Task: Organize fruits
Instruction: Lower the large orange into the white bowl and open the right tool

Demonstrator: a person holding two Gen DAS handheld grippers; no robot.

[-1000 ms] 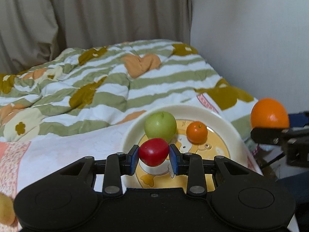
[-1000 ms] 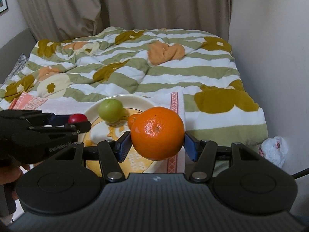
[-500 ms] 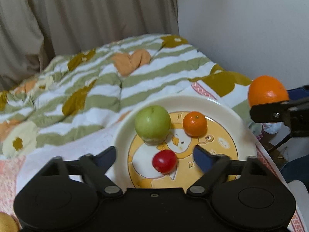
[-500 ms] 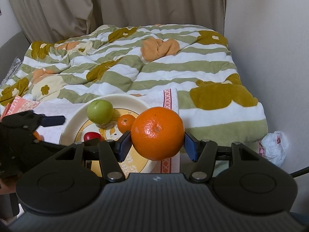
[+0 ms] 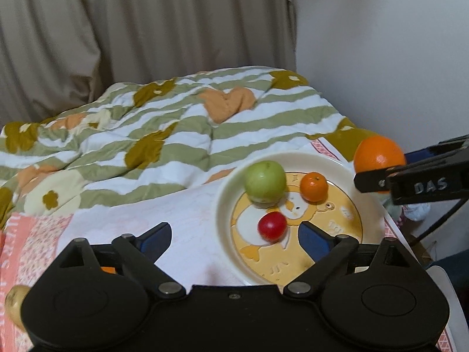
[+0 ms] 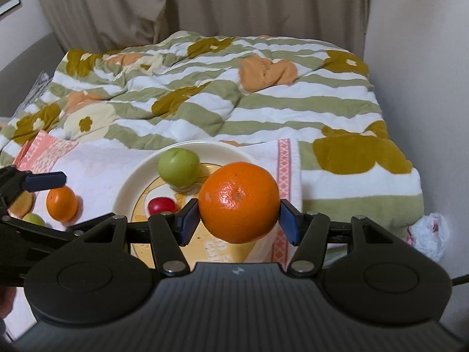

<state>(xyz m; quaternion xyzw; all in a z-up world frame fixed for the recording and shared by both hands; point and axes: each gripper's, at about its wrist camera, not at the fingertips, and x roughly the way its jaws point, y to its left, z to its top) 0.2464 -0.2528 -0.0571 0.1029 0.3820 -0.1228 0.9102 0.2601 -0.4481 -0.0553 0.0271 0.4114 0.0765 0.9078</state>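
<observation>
A cream plate (image 5: 293, 158) with a yellow duck picture holds a green apple (image 5: 265, 180), a small orange (image 5: 313, 186) and a red fruit (image 5: 272, 225). My left gripper (image 5: 236, 237) hangs just before the plate's near-left rim. Its jaws are opening, and the red fruit lies on the plate beyond them, untouched. My right gripper (image 6: 238, 223) is shut on a large orange (image 6: 239, 201), held in the air over the plate's (image 6: 129, 187) right side. That orange hides the small one in the right wrist view.
The plate rests on a white and pink towel (image 5: 146, 214) spread over a striped quilt (image 6: 263, 111). Left of the plate lie another small orange (image 6: 61, 207), a green fruit (image 6: 33, 219) and a yellowish fruit (image 5: 14, 299). A wall and a plastic bag (image 6: 429, 231) are at the right.
The left jaws spread wide and let the red fruit go onto the plate, then the left gripper drew back and leftward. The right gripper still holds the large orange.
</observation>
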